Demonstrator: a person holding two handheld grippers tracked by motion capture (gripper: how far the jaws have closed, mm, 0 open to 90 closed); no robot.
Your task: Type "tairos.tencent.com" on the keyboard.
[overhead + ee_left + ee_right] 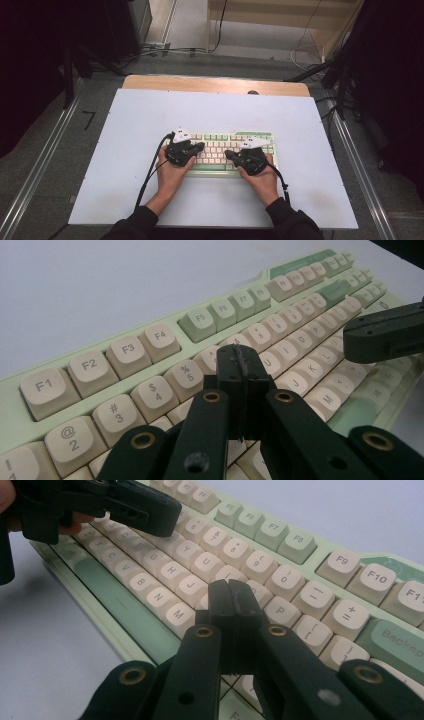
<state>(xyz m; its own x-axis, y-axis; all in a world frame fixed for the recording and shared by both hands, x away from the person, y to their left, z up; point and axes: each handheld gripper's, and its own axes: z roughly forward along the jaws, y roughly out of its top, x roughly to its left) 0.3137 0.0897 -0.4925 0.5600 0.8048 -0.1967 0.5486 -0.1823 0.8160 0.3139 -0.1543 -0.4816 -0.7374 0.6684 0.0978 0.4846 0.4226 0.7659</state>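
- Looking at the high view: mechanical keyboard point(220, 152) with cream keys and a pale green case sits square on the white table mat point(125, 165), near the person's edge. Left gripper point(199, 148) hovers over its left half, right gripper point(229, 154) over its right half, tips angled toward each other.
- Left gripper view: left gripper point(241, 364) has jaws pressed fully together, nothing between them, tips just above the number/letter rows near the 5 key point(186, 375). Can't tell if they touch a key.
- Right gripper view: right gripper point(231, 600) also clamped tight and empty, tips over the keys next to P point(281, 611). Contact unclear too.
- Progress, my read: both closed tips look staged as pokers for key pressing. No key looks visibly depressed, so the typing itself seems mostly ahead.
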